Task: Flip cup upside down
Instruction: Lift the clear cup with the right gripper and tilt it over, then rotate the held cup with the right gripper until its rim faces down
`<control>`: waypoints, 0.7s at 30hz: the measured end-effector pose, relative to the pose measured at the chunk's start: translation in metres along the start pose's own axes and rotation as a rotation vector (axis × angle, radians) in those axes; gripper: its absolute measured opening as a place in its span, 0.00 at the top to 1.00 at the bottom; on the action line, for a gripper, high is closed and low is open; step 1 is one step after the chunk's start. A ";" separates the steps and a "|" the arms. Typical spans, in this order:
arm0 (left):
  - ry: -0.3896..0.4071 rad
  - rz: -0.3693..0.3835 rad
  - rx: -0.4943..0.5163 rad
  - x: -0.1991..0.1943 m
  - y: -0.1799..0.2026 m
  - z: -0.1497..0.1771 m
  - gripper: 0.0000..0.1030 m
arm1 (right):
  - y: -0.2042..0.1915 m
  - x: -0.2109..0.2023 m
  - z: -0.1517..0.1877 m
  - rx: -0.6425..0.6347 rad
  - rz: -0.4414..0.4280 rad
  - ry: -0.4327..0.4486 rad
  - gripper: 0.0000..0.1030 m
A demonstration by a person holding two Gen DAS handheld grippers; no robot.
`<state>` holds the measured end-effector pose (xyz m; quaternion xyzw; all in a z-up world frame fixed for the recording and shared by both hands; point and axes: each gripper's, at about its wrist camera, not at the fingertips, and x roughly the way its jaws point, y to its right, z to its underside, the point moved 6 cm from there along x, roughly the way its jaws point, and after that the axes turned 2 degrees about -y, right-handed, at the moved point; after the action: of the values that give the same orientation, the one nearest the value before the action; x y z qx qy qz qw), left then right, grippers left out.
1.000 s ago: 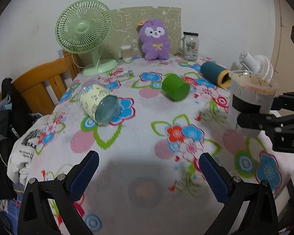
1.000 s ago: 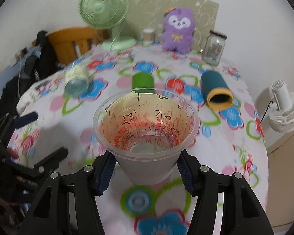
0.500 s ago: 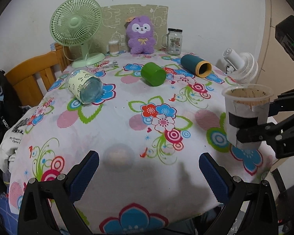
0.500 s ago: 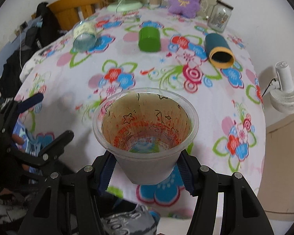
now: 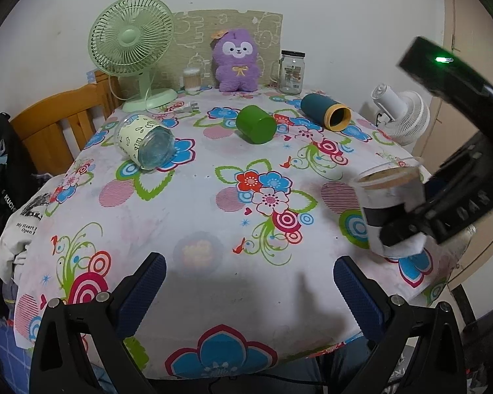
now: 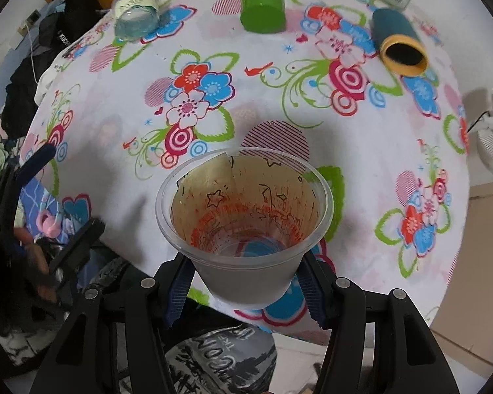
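Observation:
A clear plastic cup (image 6: pixel 243 229) with star drawings and an orange-stained inside is held in my right gripper (image 6: pixel 245 287), which is shut on its lower body. The cup is in the air above the near right part of the flowered table, mouth up and tipped a little. It also shows in the left wrist view (image 5: pixel 389 207), with the right gripper (image 5: pixel 443 210) at its right. My left gripper (image 5: pixel 246 282) is open and empty above the table's near edge.
Lying on their sides on the tablecloth (image 5: pixel 197 213) are a glass cup with a pale sleeve (image 5: pixel 144 144), a green cup (image 5: pixel 256 124) and a teal cup with a yellow rim (image 5: pixel 327 111). A green fan (image 5: pixel 131 46), a purple plush (image 5: pixel 236 62) and a jar (image 5: pixel 291 72) stand at the back.
Both grippers have pulled back and risen from the table. My right gripper has tipped forward with the cup, so its view now looks down on the table.

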<state>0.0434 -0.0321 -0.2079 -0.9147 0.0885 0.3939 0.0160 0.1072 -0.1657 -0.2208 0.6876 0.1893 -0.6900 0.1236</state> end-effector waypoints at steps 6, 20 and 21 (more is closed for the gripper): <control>-0.006 -0.007 -0.019 -0.001 -0.005 0.002 0.00 | 0.001 0.005 -0.026 -0.027 -0.001 -0.011 0.40; -0.016 -0.005 -0.037 0.001 -0.008 0.001 0.00 | 0.003 0.003 -0.040 -0.031 0.005 0.015 0.24; -0.015 -0.003 -0.035 0.001 -0.007 0.000 0.00 | 0.003 0.002 -0.039 -0.029 0.006 0.020 0.23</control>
<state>0.0453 -0.0252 -0.2096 -0.9121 0.0799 0.4021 0.0013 0.1435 -0.1515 -0.2226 0.6930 0.1987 -0.6800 0.1338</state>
